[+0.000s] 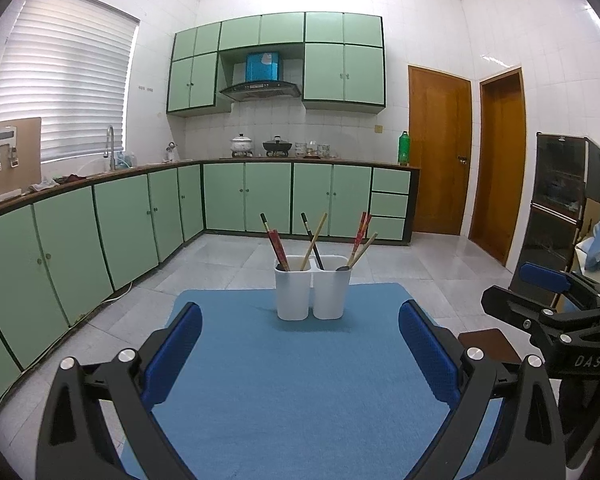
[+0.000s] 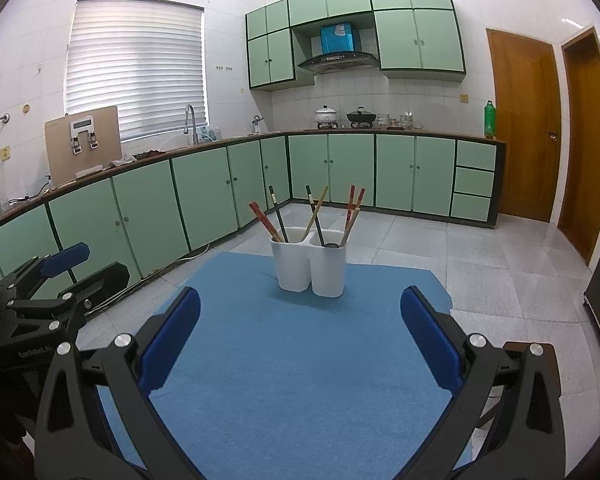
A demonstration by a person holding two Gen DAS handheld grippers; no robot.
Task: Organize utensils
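We hold the left gripper (image 1: pixel 300 356) above the near part of the blue felt mat (image 1: pixel 300 380), its blue-padded fingers (image 1: pixel 176 352) spread wide apart with nothing between them. We hold the right gripper (image 2: pixel 300 344) likewise over the same mat (image 2: pixel 300 360), fingers (image 2: pixel 430 344) spread and empty. In the left wrist view the right gripper (image 1: pixel 556 292) appears at the right edge, beside the mat.

The white plastic two-compartment utensil holder (image 1: pixel 312 294) stands upright at the far end of the mat, well apart from both grippers. Its left compartment holds red chopsticks (image 1: pixel 278 250), a black chopstick (image 1: pixel 269 232) and a pale wooden chopstick (image 1: pixel 314 242). Its right compartment holds a black chopstick (image 1: pixel 312 240), red chopsticks (image 1: pixel 361 232), pale wooden chopsticks (image 1: pixel 363 250) and a dark utensil end (image 2: pixel 332 245) at the rim. All chopsticks lean outward against the rims.

Behind the mat lies a grey tiled floor (image 1: pixel 380 264), bordered by green cabinets (image 1: pixel 244 196).
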